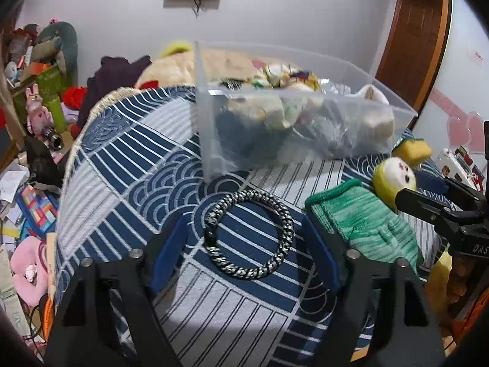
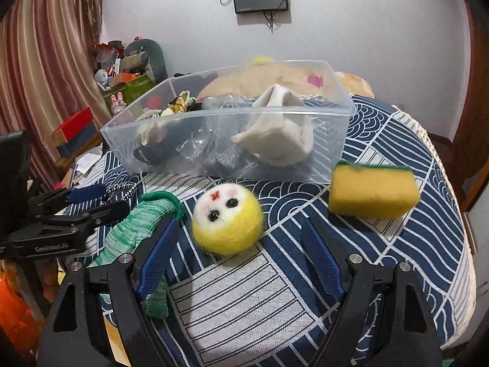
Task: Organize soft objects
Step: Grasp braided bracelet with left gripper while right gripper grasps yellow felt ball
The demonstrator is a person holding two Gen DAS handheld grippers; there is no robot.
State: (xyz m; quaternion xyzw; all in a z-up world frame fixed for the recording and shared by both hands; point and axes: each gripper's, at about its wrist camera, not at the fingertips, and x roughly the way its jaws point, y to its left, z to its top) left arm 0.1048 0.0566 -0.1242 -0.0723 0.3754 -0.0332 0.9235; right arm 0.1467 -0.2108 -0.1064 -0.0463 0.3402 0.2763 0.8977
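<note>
A black-and-silver braided ring (image 1: 284,235) lies flat on the blue and white patterned cloth (image 1: 128,165). My left gripper (image 1: 246,218) stands open around it, blue pads clear of it on both sides. To its right lie a green knitted glove (image 1: 363,217) and a fuzzy yellow ball with a face (image 2: 227,217). My right gripper (image 2: 241,221) is open, the ball between its fingertips and untouched; its left finger hangs over the glove (image 2: 131,229). A yellow sponge (image 2: 373,192) lies further right. Behind them, a clear plastic bin (image 2: 232,116) holds several soft items.
The cloth-covered surface drops off at a fringed edge (image 1: 76,140) on the left, above a cluttered floor with plush toys (image 1: 27,263). A wooden door (image 1: 418,36) stands at the back right. A curtain (image 2: 39,70) hangs at the left.
</note>
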